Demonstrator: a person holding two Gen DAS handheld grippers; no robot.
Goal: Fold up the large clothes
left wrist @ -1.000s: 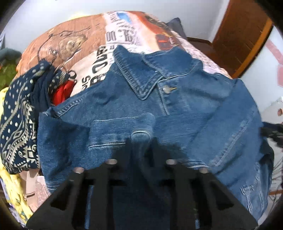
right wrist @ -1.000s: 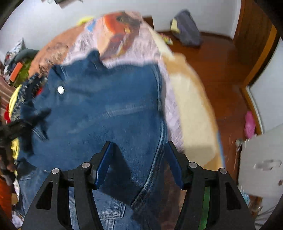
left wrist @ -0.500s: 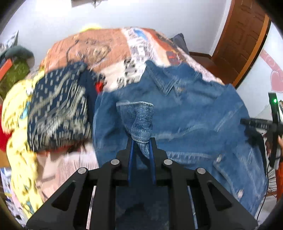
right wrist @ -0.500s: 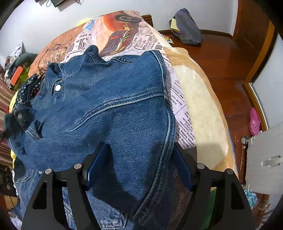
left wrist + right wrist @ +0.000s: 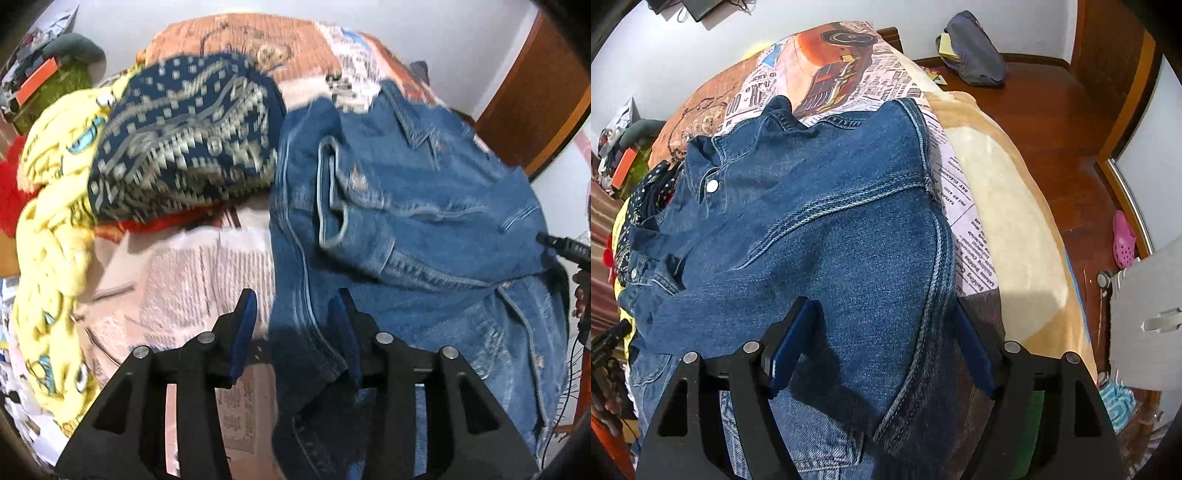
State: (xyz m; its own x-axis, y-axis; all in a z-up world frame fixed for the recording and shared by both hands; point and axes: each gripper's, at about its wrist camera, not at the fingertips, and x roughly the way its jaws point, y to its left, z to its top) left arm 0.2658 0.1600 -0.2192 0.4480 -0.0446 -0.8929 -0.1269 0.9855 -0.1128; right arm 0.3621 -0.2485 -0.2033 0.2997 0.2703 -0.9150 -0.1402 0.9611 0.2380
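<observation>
A blue denim jacket (image 5: 406, 221) lies on the bed, sleeves folded in over the body; it also shows in the right wrist view (image 5: 820, 229). My left gripper (image 5: 295, 314) is open, and the jacket's left edge drapes between its blue pads. My right gripper (image 5: 882, 325) is open wide, low over the jacket's folded right sleeve, one finger on each side of the fabric. The tip of the right gripper (image 5: 565, 247) shows at the far right of the left wrist view.
A newspaper-print bedspread (image 5: 849, 74) covers the bed. A navy patterned garment (image 5: 184, 140), a yellow printed cloth (image 5: 48, 236) and red fabric (image 5: 11, 199) are piled left of the jacket. Beyond the bed are a wooden floor with a grey bag (image 5: 975, 48) and a pink shoe (image 5: 1124, 240).
My left gripper was shut on a sleeve cuff; it has opened, released it and swung left. My right gripper has stayed open and settled lower over the jacket.
</observation>
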